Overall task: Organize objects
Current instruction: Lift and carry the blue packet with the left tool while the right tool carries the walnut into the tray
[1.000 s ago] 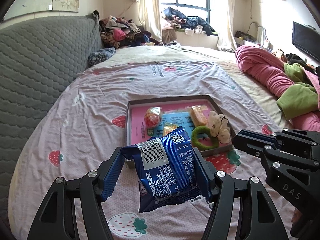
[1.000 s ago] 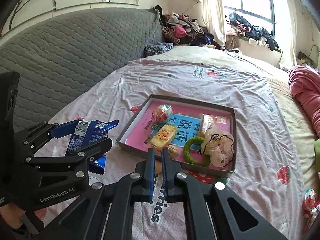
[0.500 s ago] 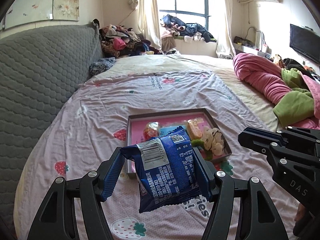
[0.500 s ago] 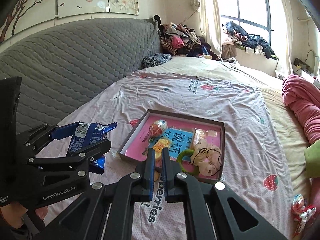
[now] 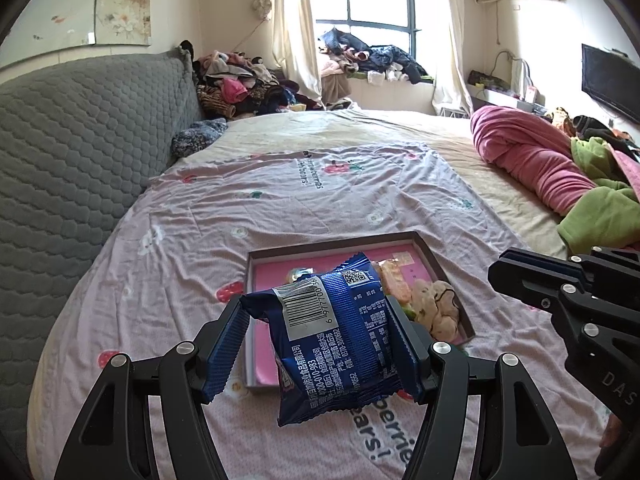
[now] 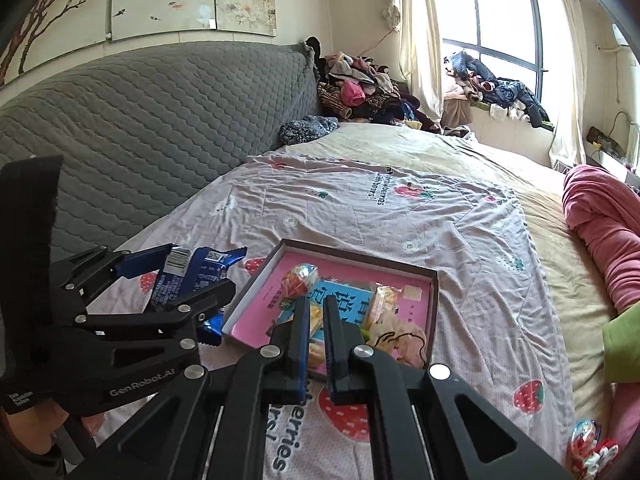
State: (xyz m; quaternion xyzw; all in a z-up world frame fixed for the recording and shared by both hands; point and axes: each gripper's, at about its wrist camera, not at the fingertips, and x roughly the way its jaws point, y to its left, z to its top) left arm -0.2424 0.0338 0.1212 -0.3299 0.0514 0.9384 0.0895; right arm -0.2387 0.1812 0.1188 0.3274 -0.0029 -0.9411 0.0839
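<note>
My left gripper (image 5: 320, 320) is shut on a blue snack packet (image 5: 336, 340) and holds it in the air in front of a shallow brown box with a pink floor (image 5: 264, 276). The packet also shows in the right wrist view (image 6: 192, 276), left of the box (image 6: 360, 258). The box holds a red round sweet (image 6: 300, 280), a yellow snack pack (image 6: 382, 304), a cream scrunchie (image 6: 400, 334) and a green ring, mostly hidden. My right gripper (image 6: 316, 320) is shut and empty, above the box's near edge.
The box lies on a pink strawberry-print sheet (image 6: 400, 216). A grey quilted headboard (image 6: 160, 120) runs along the left. A rolled pink blanket (image 5: 528, 156) and green cloth (image 5: 600, 216) lie on the right. A wrapped sweet (image 6: 584, 436) lies at the near right.
Both grippers have pulled back and risen from the box, which now looks smaller and farther. The left gripper still holds the blue packet; the right stays shut.
</note>
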